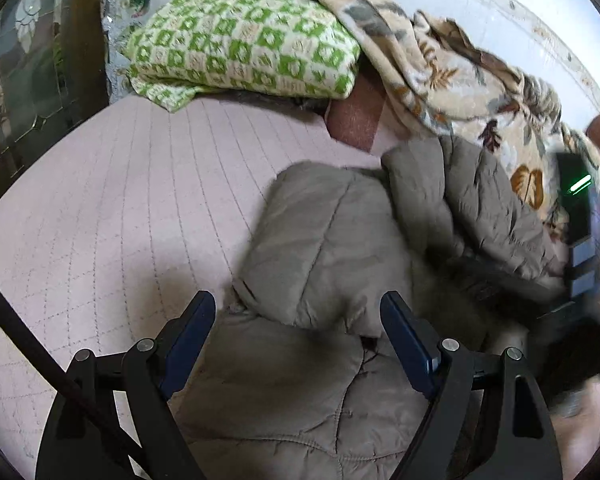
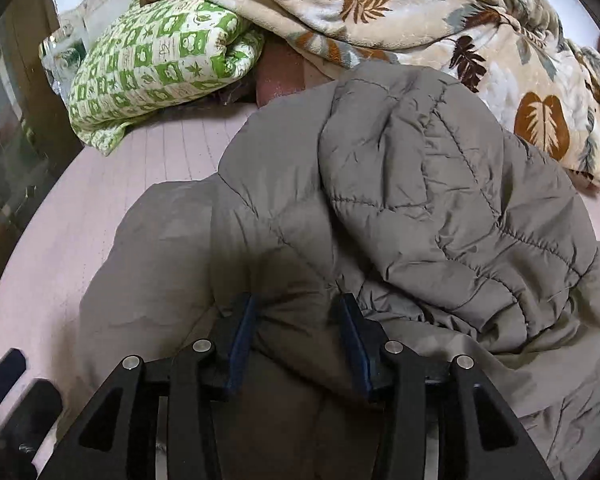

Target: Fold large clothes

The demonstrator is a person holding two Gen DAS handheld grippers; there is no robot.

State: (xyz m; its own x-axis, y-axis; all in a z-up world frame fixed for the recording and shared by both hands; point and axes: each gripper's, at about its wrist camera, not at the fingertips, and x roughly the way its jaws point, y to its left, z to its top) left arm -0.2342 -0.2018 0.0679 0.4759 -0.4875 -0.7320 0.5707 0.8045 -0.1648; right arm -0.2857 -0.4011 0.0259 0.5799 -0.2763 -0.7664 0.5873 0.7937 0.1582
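one big grey-brown quilted jacket [image 2: 380, 208] lies crumpled on the pale pink quilted bedcover [image 1: 100, 208], and everything else sits around it. its puffy top part is bunched up and folded over itself, with a sleeve or flap spread flat toward the near edge of the bed.

the right gripper [image 2: 298, 320] is down on the jacket's near side, jaws partly apart, with a hump of the padded cloth bulging up between the two blue pads; whether the pads actually pinch it i cannot tell. the left gripper [image 1: 298, 320] hangs over the jacket's other near part, its jaws spread wide and holding nothing, the cloth lying loose beneath them.

beyond the jacket, on its far side, a cream blanket with brown and grey leaves [image 2: 440, 20] is heaped up, one edge touching the jacket. just beside that, farther from the jacket and toward the left, sits a folded green-and-white patterned quilt [image 1: 240, 48]. between the quilt and the jacket a reddish-brown cloth [image 1: 356, 116] peeks out from under the blanket.
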